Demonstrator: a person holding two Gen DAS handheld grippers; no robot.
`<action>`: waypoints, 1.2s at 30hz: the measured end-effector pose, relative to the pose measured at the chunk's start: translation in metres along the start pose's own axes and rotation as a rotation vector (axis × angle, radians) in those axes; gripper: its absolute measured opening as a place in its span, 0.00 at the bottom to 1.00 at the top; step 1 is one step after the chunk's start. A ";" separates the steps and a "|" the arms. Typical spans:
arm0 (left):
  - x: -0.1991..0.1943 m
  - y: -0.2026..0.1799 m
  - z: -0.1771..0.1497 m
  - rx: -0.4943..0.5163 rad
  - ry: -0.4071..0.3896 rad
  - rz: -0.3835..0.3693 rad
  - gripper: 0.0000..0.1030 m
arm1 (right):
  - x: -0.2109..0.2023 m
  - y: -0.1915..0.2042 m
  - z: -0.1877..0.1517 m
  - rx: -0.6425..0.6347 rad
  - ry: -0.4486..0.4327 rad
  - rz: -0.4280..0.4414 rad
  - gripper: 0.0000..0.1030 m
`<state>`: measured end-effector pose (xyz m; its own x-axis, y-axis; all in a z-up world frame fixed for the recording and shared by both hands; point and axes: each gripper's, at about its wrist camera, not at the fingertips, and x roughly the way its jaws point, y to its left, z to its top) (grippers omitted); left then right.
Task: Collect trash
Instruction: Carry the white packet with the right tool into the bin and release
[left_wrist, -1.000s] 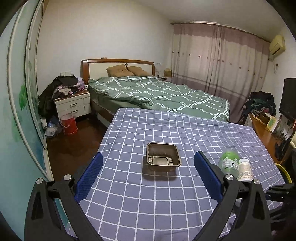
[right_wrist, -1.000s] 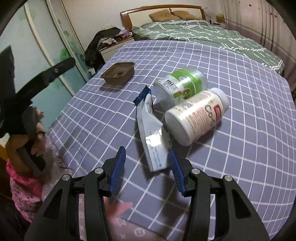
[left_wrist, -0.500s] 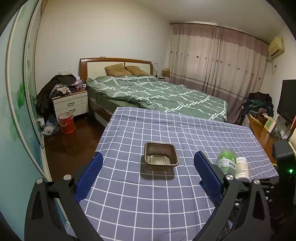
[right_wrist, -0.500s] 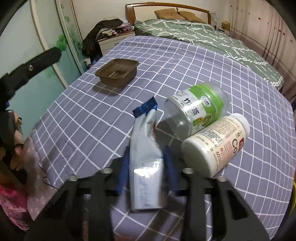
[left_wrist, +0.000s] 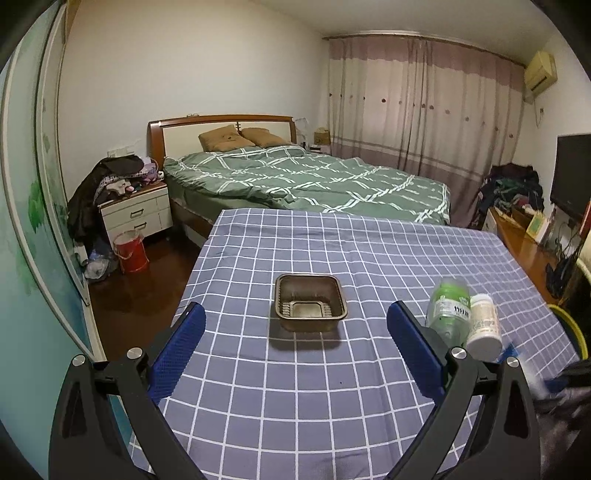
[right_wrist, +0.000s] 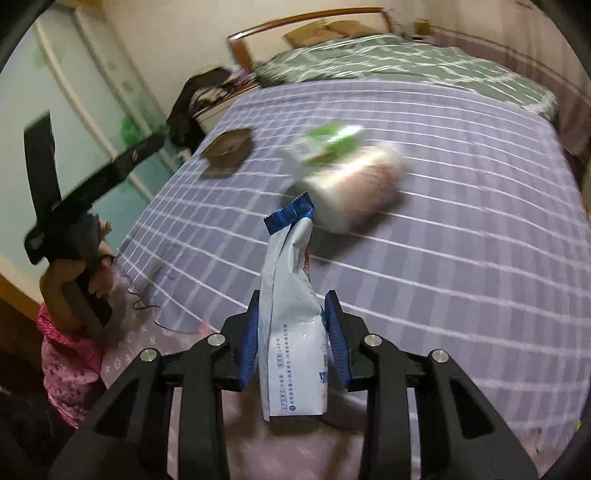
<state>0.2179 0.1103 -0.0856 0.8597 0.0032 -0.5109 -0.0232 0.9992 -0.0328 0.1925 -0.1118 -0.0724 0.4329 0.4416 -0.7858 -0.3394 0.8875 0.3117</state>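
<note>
We have the pouch pinched in our right gripper (right_wrist: 293, 345).

Its blue pads have just been closing and now press both sides of the silver-white pouch (right_wrist: 291, 332), blue crimped top up, above the checked tablecloth (right_wrist: 461, 229); its blue print is too small to read. Our left gripper (left_wrist: 295, 341) hangs wide apart and empty before the brown tray (left_wrist: 309, 307). The green-labelled jar (left_wrist: 447, 310) and white bottle (left_wrist: 483, 326) lie touching, labels unreadable.

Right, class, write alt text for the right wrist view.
The right gripper is clamped on a silver-and-blue snack packet, lifted above a blue checked tablecloth. Behind it lie two blurred bottles and a brown tray.
</note>
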 end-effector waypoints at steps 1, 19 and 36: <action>0.001 -0.003 -0.001 0.010 0.004 0.002 0.94 | -0.009 -0.011 -0.003 0.025 -0.016 -0.016 0.32; 0.016 -0.038 -0.001 0.071 0.069 -0.051 0.94 | -0.109 -0.222 -0.047 0.455 -0.212 -0.450 0.32; 0.044 -0.055 0.003 0.100 0.116 -0.016 0.94 | -0.111 -0.269 -0.065 0.529 -0.237 -0.556 0.49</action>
<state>0.2588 0.0558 -0.1040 0.7949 -0.0118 -0.6066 0.0459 0.9981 0.0407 0.1815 -0.4087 -0.1036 0.6082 -0.1200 -0.7847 0.3933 0.9042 0.1666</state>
